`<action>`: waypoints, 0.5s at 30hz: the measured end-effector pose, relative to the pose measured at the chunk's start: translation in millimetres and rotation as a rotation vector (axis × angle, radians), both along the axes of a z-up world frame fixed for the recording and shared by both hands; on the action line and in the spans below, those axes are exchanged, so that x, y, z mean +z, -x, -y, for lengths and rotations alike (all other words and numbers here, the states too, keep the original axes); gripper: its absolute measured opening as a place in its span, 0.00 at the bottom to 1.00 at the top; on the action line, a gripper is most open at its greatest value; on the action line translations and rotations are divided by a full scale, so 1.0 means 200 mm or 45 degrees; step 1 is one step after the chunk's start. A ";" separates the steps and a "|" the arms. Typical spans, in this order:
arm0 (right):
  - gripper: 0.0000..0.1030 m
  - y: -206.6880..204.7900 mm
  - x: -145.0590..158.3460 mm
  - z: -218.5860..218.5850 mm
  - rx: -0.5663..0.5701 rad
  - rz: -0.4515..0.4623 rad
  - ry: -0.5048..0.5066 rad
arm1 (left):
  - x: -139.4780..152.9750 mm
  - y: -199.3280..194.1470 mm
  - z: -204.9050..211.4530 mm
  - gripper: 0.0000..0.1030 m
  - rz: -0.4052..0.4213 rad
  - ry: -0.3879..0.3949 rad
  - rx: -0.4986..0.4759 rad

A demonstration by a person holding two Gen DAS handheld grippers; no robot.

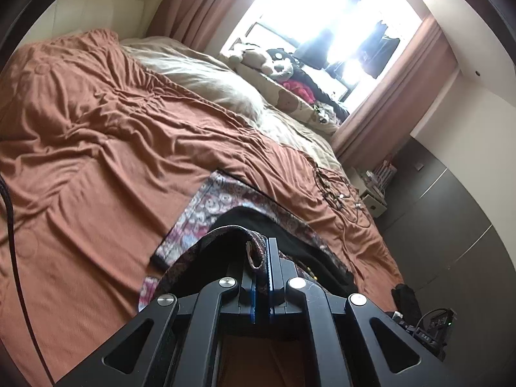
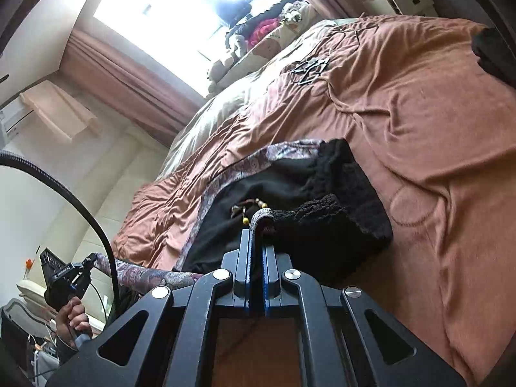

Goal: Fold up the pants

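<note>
The pants (image 1: 222, 206) are patterned in purple and pink, with a black lining and a black knitted waistband (image 2: 348, 200). They lie on the orange bedsheet (image 1: 96, 148). My left gripper (image 1: 261, 251) is shut on a patterned edge of the pants and holds it up above the bed. My right gripper (image 2: 258, 235) is shut on another patterned edge beside a beaded drawstring (image 2: 251, 209). The left gripper also shows in the right wrist view (image 2: 90, 262), pinching a stretch of patterned cloth.
A beige blanket (image 1: 206, 77) and stuffed toys (image 1: 267, 58) lie by the bright window. Cables (image 1: 338, 190) rest on the sheet near the bed edge. A dark wardrobe (image 1: 451, 200) stands beside the bed. A black item (image 2: 493, 51) lies at the bed's far corner.
</note>
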State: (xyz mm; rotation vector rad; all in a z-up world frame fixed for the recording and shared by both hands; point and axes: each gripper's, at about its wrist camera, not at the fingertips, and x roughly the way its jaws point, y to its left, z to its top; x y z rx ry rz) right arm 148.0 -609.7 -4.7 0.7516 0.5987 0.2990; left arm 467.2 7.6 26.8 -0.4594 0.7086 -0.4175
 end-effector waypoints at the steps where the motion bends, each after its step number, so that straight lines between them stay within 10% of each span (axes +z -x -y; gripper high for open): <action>1: 0.02 -0.03 0.01 0.00 -0.002 -0.004 0.002 | 0.00 -0.03 0.01 0.05 0.000 -0.008 0.001; 15: 0.02 -0.45 0.03 -0.08 -0.001 -0.046 0.050 | -0.10 -0.54 0.07 0.05 -0.071 -0.064 -0.008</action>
